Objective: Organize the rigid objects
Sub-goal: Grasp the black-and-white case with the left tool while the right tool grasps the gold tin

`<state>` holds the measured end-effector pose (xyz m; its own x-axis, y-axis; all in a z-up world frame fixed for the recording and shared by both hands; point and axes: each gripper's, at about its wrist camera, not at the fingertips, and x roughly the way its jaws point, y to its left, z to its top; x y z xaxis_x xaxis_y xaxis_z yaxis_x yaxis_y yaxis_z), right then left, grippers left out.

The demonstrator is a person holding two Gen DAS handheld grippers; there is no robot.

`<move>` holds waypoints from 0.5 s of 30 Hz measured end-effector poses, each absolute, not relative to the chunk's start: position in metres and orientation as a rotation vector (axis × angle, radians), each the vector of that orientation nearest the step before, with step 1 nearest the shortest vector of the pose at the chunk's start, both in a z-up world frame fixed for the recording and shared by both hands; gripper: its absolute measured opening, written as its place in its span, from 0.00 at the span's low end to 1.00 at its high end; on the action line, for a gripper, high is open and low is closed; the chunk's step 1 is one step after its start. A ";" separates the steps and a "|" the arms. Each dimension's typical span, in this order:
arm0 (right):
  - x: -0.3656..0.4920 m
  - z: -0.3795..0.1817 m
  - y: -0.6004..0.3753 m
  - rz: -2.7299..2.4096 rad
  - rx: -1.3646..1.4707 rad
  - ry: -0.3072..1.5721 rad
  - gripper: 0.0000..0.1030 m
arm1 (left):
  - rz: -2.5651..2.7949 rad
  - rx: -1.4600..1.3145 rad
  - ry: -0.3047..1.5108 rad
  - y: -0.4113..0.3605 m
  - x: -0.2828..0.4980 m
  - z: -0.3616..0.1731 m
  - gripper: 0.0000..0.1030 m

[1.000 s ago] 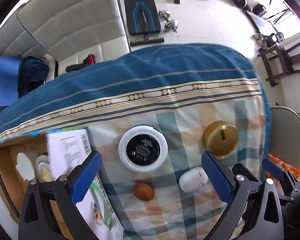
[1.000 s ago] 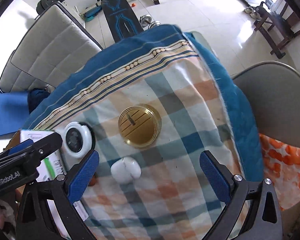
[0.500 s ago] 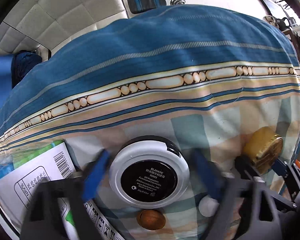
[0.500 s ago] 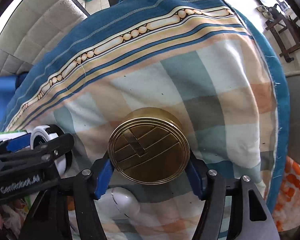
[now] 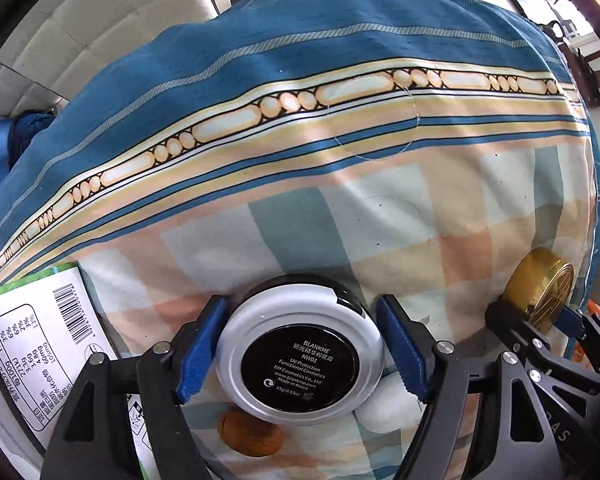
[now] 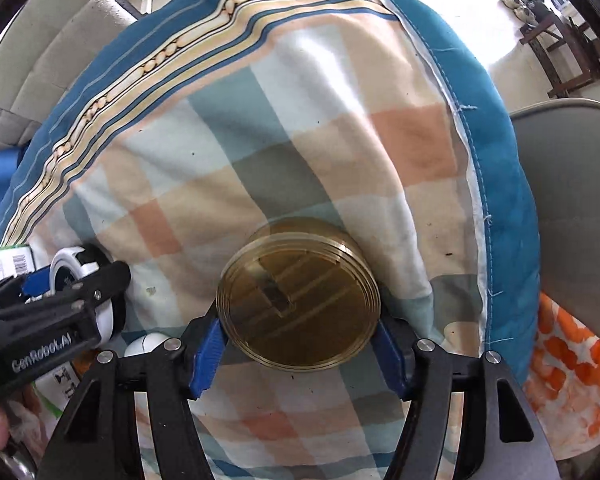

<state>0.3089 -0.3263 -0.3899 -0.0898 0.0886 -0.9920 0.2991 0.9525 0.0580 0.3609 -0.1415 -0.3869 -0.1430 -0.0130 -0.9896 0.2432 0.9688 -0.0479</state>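
My left gripper [image 5: 300,344] is shut on a round white cosmetic compact with a black label [image 5: 300,364], its blue pads on both sides. My right gripper [image 6: 298,340] is shut on a round gold tin [image 6: 298,294]; it also shows at the right edge of the left wrist view [image 5: 540,288]. Both sit on a checked cloth with a blue border [image 5: 340,220]. A white earbud case [image 5: 388,408] and a small brown round object [image 5: 250,436] lie just behind the compact. The compact also shows in the right wrist view [image 6: 66,266].
A printed box with a barcode [image 5: 40,344] lies at the left by the left gripper. A grey chair seat [image 6: 572,184] and an orange patterned cloth [image 6: 572,372] are beyond the cloth's right edge. A padded white sofa [image 5: 100,40] stands behind.
Both grippers have moved down and forward to their objects and closed: the left on the white compact, the right on the gold tin. The gold tin now appears tilted.
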 end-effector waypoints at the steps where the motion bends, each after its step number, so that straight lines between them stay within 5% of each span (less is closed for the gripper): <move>1: 0.310 -0.392 -0.327 -0.182 0.308 1.659 0.71 | -0.225 0.183 1.701 -0.146 0.362 -0.387 0.73; 15: 0.308 -0.367 -0.320 -0.197 0.270 1.644 0.64 | -0.229 0.151 1.606 -0.148 0.335 -0.347 0.70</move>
<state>0.3075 -0.3199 -0.3673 -0.0777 0.0575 -0.9953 0.2912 0.9561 0.0325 0.3353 -0.1477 -0.3465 -0.0493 -0.0431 -0.9979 0.2370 0.9700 -0.0536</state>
